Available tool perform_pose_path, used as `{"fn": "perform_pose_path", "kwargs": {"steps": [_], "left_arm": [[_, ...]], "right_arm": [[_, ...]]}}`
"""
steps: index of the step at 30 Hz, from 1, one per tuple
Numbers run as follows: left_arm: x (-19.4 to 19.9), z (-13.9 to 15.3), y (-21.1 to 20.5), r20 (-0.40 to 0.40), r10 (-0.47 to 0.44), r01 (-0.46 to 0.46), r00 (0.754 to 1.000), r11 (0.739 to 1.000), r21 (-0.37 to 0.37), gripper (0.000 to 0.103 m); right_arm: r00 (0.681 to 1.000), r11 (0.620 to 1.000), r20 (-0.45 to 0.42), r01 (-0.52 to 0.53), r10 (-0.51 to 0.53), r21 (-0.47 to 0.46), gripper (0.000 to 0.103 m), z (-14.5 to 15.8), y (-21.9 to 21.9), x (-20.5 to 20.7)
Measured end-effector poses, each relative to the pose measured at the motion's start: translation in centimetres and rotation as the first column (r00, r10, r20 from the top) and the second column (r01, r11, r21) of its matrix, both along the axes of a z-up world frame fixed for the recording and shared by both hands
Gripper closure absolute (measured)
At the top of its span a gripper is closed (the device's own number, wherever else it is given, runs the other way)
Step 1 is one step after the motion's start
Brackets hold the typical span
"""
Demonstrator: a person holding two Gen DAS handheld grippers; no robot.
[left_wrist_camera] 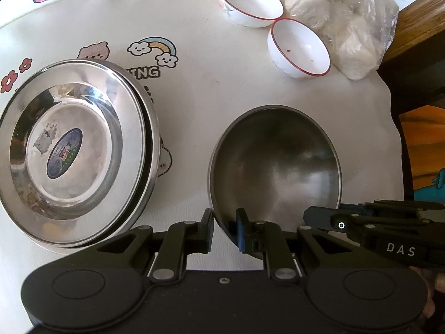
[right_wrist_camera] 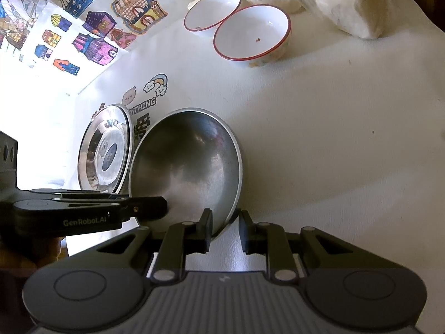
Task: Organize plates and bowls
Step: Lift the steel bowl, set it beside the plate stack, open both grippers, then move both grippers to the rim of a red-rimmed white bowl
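Steel bowl (left_wrist_camera: 275, 161) on counter (left_wrist_camera: 211, 64), mouth up, beside stacked steel plates (left_wrist_camera: 75, 153). Left gripper (left_wrist_camera: 224, 229) jaws narrow, pinching its near rim; right gripper (right_wrist_camera: 224, 229) jaws narrow, straddling the rim's opposite side.

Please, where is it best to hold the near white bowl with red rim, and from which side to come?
Probably by the rim, from above. The near white bowl stands upright and open, so one finger can go inside and one outside its thin wall. Choose the side facing the steel bowl: the other white bowl and the plastic bag crowd its far sides.
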State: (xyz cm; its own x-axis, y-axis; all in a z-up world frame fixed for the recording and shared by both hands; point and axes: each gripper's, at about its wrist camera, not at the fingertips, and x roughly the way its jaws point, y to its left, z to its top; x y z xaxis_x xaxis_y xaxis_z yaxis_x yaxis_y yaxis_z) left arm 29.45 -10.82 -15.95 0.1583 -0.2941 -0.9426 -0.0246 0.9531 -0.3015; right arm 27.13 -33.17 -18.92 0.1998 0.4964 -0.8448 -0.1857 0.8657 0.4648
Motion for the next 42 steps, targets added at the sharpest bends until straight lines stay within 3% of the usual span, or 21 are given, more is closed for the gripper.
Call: {"fn": "perform_pose_path", "kwargs": {"steps": [10,15,21,23,25,27,36,42], "left_arm": [[-1.0,1.4,0.8,0.023,0.024,-0.025,0.999,1.000,0.017,0.072],[-1.3,3.1,1.6,0.057,0.032,-0.033,0.998,0.999,0.028,0.058],[-0.7,4.9,2.0,0.121,0.056,-0.062,0.991,0.997,0.043,0.028],[-0.2,5.4,2.0,0.147,0.078,-0.087,0.986,0.995,0.051,0.008],[0.4,5.7,1.9,0.173,0.093,-0.103,0.980,0.994,0.048,0.001],[1.0,5.8,1.7,0.179,0.104,-0.112,0.978,0.993,0.034,0.001],[3.1,5.8,-0.4,0.294,0.115,-0.130,0.949,0.991,0.035,0.001],[6.2,4.7,-1.6,0.295,0.127,-0.152,0.947,0.987,0.060,0.001]], "right_arm": [[1.000,1.000,0.015,0.012,-0.013,0.019,0.065,0.4,-1.3,-0.4],[0.999,0.999,0.037,0.035,-0.036,0.028,0.045,1.2,-2.6,-0.6],[0.995,0.996,0.068,0.068,-0.071,0.048,0.022,2.1,-4.2,-0.6],[0.993,0.995,0.076,0.081,-0.085,0.053,0.013,2.2,-4.7,-0.4],[0.991,0.994,0.084,0.097,-0.101,0.055,0.005,2.3,-5.1,-0.2],[0.990,0.992,0.086,0.109,-0.114,0.055,0.000,2.3,-5.5,0.1],[0.976,0.987,0.151,0.147,-0.155,0.065,0.000,2.4,-7.3,0.9],[0.959,0.990,0.245,0.137,-0.143,0.039,0.000,2.8,-7.5,2.2]]}}
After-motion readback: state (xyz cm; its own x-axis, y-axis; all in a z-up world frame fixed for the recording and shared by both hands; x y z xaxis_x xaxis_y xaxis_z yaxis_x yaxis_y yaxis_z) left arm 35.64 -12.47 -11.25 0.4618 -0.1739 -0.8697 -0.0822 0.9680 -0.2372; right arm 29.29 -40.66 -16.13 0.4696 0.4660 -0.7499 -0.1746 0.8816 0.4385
